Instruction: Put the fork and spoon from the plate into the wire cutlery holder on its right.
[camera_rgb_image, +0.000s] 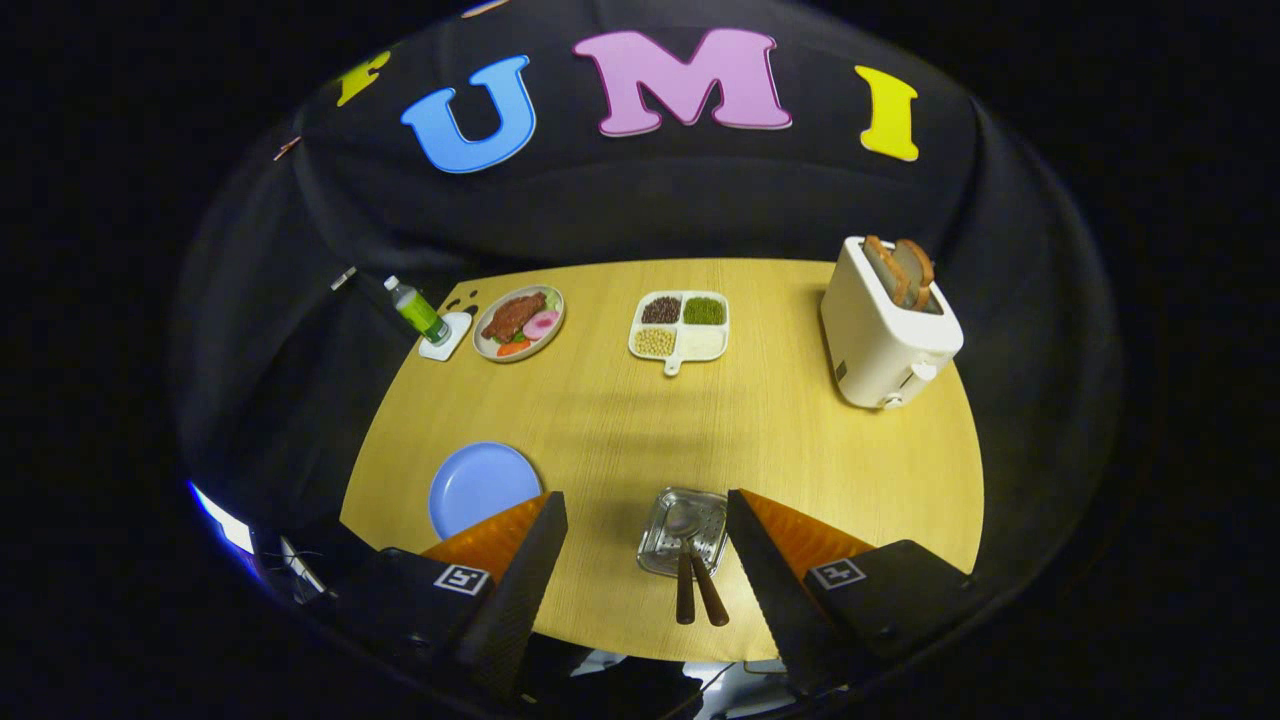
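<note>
The square wire cutlery holder (654, 548) sits on the wooden table near its front edge, between my fingers and closer to the right one. The spoon (684, 592) and the fork (711, 598) lie in it side by side. Their heads rest on the mesh and their brown handles stick out over the rim toward me. The blue plate (478, 484) lies bare to the left of the holder, just beyond my left finger. My gripper (645, 496) stands open above the table with nothing between its fingers.
Along the back of the table stand a green bottle (417, 309) on a white coaster, a plate of food (518, 322), a divided white dish of beans (680, 325) and a white toaster (886, 322) holding bread at the right. Bare wood lies in the middle.
</note>
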